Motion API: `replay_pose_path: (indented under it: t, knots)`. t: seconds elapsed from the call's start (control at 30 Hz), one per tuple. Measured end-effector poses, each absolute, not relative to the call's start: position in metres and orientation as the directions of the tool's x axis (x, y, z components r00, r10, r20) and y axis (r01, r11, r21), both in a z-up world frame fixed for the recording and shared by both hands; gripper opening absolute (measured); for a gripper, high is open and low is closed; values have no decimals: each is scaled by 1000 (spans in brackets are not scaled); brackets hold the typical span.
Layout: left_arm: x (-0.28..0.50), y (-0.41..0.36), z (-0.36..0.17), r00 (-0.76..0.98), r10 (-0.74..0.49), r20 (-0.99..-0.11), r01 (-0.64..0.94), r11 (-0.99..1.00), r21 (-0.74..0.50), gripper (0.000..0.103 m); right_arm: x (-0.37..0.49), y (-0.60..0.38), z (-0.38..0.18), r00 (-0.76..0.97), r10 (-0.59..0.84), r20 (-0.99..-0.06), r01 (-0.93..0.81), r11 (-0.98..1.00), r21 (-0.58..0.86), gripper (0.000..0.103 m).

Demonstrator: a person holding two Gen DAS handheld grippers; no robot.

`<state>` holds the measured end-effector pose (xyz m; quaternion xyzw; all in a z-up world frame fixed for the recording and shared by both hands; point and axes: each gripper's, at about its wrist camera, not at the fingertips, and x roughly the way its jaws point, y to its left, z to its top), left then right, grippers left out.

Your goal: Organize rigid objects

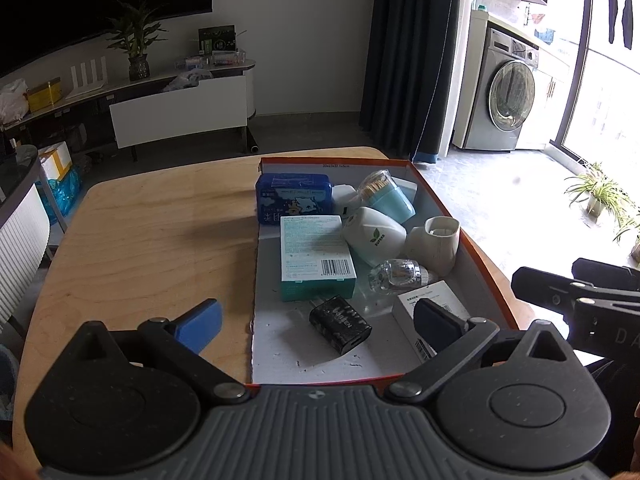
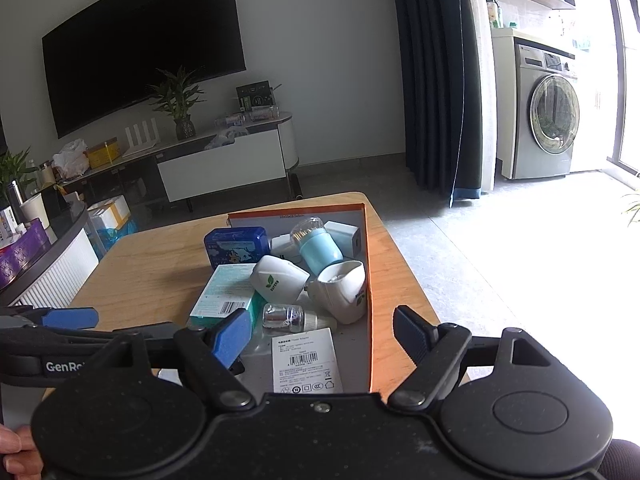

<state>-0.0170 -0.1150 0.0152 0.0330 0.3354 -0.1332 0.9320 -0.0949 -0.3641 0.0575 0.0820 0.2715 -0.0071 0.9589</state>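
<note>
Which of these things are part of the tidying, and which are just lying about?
Part of the job: orange box, blue tin, teal carton, black charger, clear bottle.
Lying about: potted plant, washing machine, television.

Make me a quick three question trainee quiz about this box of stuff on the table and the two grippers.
1. True or false: the left gripper holds the black charger.
2. Which lies nearest the box's far wall? A) blue tin B) clear bottle C) black charger
3. Fill in: the barcoded teal carton lies ___ the box.

Key: 1 false, both it and the right gripper are open and empty; 2 A; 3 inside.
</note>
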Motion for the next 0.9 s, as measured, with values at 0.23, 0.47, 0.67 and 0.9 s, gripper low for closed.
replay_pose_path:
  t: [0.23, 0.47, 0.67, 0.9]
  knots:
    - [-22, -116, 16, 740, -226, -634, 269, 963, -30, 103, -101, -360, 56, 845, 36, -534, 53, 987, 152, 92]
    - [-23, -118, 13, 739, -214, -639, 265, 964, -17, 103, -101, -359, 55, 841, 39, -539, 49, 988, 148, 92]
    - [-22, -119, 12, 736, -211, -644, 264, 964, -14, 103, -100, -359, 53, 837, 44, -545, 46, 988, 149, 92]
    - [-20, -121, 9, 723, -213, -657, 270, 963, -15, 103, -97, -360, 52, 833, 44, -552, 45, 988, 147, 92]
